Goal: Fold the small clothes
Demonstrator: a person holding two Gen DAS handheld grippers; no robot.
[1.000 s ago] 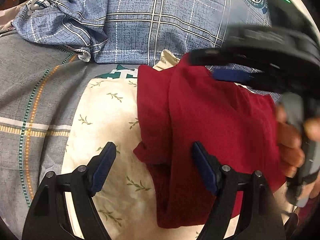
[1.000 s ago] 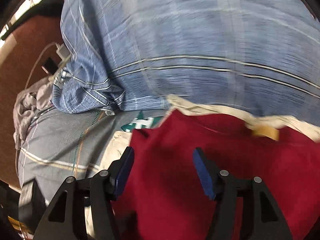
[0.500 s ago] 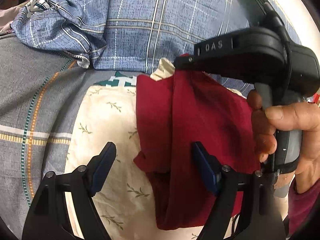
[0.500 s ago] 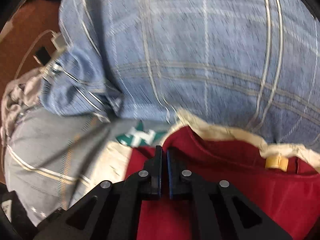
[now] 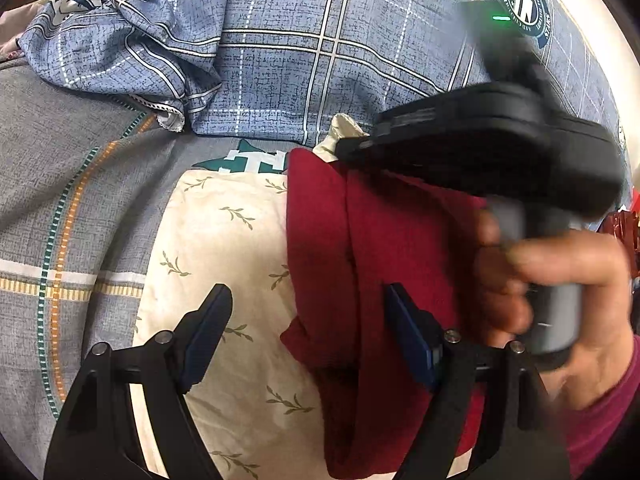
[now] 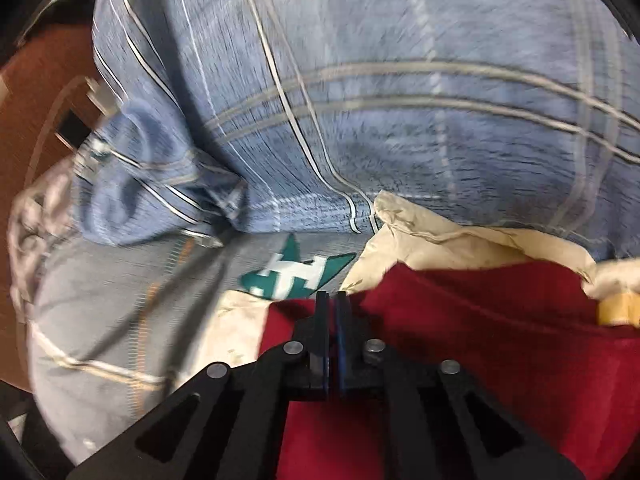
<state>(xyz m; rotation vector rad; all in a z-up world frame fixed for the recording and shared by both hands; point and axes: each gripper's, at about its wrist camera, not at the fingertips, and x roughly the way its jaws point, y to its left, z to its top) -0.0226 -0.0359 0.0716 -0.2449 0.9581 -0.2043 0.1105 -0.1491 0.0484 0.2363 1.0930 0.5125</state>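
A dark red garment (image 5: 384, 264) lies partly folded on a cream leaf-print cloth (image 5: 228, 248). It also shows in the right wrist view (image 6: 500, 344). My left gripper (image 5: 308, 340) is open, its jaws astride the garment's near left edge. My right gripper (image 6: 332, 308) is shut on the garment's far left corner. Its black body (image 5: 500, 144) shows in the left wrist view, held by a hand (image 5: 560, 300). A yellow tag (image 6: 618, 312) sits at the garment's collar.
A blue plaid quilt (image 5: 300, 52) is bunched up behind the garment and fills the back of the right wrist view (image 6: 400, 100). A grey striped bedsheet (image 5: 60, 200) spreads to the left. A charger and cable (image 6: 80, 120) lie at the far left.
My right gripper closed on the far left corner of the red garment and now moves, both views blurred. My left gripper stays open in place.
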